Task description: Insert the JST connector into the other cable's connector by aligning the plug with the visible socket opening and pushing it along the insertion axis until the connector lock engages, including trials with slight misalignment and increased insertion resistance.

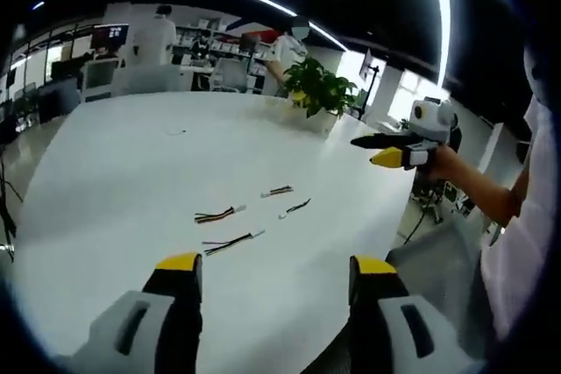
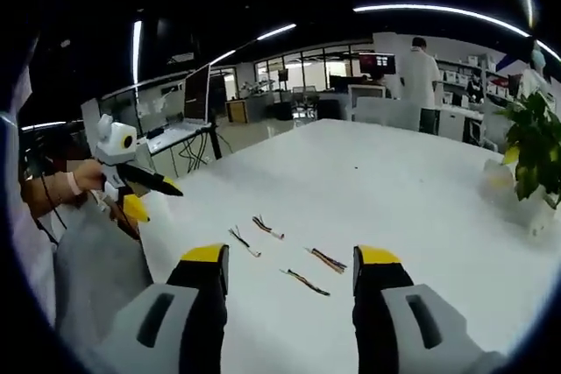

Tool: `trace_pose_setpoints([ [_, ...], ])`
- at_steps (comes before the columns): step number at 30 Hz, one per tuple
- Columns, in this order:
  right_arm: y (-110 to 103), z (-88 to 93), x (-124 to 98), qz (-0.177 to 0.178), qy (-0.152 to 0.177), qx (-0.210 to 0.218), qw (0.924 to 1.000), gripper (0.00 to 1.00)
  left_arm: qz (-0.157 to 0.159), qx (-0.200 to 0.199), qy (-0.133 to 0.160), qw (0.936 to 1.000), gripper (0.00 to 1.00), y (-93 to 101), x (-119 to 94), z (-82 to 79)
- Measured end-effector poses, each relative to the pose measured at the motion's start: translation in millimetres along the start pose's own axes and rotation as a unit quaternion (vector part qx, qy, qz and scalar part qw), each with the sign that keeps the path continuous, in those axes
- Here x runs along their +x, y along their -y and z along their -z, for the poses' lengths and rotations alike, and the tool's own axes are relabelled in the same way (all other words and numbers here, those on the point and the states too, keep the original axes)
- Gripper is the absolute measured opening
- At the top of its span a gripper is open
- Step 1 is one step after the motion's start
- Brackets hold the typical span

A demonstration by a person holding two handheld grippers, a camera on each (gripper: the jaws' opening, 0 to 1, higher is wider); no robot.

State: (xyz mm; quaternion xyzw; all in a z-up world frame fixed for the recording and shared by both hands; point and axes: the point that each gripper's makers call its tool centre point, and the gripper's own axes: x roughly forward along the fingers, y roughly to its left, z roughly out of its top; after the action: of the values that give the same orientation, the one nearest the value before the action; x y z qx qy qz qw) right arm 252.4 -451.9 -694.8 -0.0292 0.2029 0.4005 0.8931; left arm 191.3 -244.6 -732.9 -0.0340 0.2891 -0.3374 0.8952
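both grippers, left (image 1: 275, 269) and right (image 2: 292, 260), hung released above the table (image 1: 114, 172), the cables (image 1: 230, 242) lying loose toward 12 o'clock, ready for picking.

Both grippers, the left gripper (image 1: 276, 269) and the right gripper (image 2: 292, 260), have grey bodies, black jaws and yellow tips. The person wears a white sleeve (image 1: 526, 243).
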Motion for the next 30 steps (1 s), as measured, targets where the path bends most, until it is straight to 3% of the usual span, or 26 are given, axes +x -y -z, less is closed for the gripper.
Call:
trace_pose_setpoints([
  [9, -0.4, -7.5, 2.3, -0.02, -0.004, -0.015, 0.9997, 0.47, 0.03, 0.023, 0.019, 0.9991, 0.58, 1.9, 13.0, -20.3],
  [17, -0.7, -19.9, 5.4, -0.021, -0.008, -0.053, 0.9983, 0.45, 0.058, 0.04, 0.016, 0.9974, 0.56, 4.7, 25.0, -23.1],
  [22, 5.5, -25.9, 12.0, -0.024, 0.003, -0.046, 0.9987, 0.4, 0.065, 0.047, 0.018, 0.9966, 0.54, 3.1, 30.6, -29.2],
  [30, 6.0, -26.9, 27.0, -0.042, -0.009, -0.061, 0.9972, 0.37, 0.072, 0.051, 0.031, 0.9956, 0.5, -4.6, 38.9, -43.1],
])
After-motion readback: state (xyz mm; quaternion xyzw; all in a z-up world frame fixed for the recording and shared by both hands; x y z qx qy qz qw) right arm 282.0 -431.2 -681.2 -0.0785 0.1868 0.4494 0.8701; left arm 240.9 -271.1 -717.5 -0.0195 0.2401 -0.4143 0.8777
